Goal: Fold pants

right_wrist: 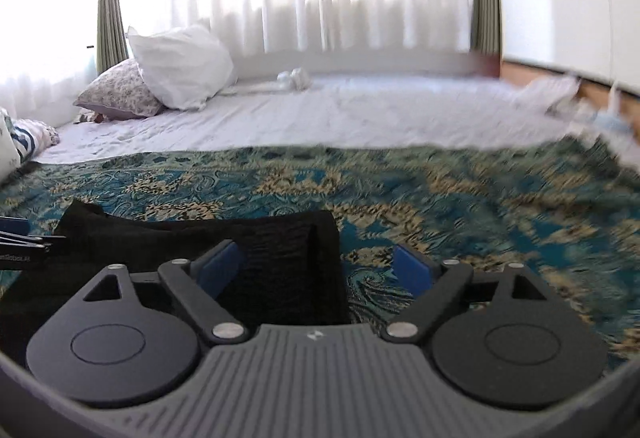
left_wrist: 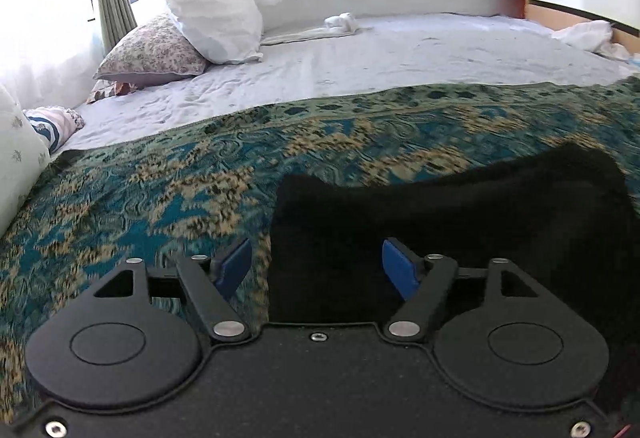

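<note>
**Black pants laid folded on the patterned bedspread**

The pants (left_wrist: 460,222) are seen as a compact black bundle, folded over into layers and laid flat on the teal-and-gold bedspread (left_wrist: 160,189). The upper edge is slightly raised and uneven; a straight side edge is shown in the right wrist view (right_wrist: 280,262).

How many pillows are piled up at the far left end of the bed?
2 clearly: a white pillow leaning on a floral pillow beneath it. A pale cushion at the left edge may be a third; more could lie out of view.
</note>
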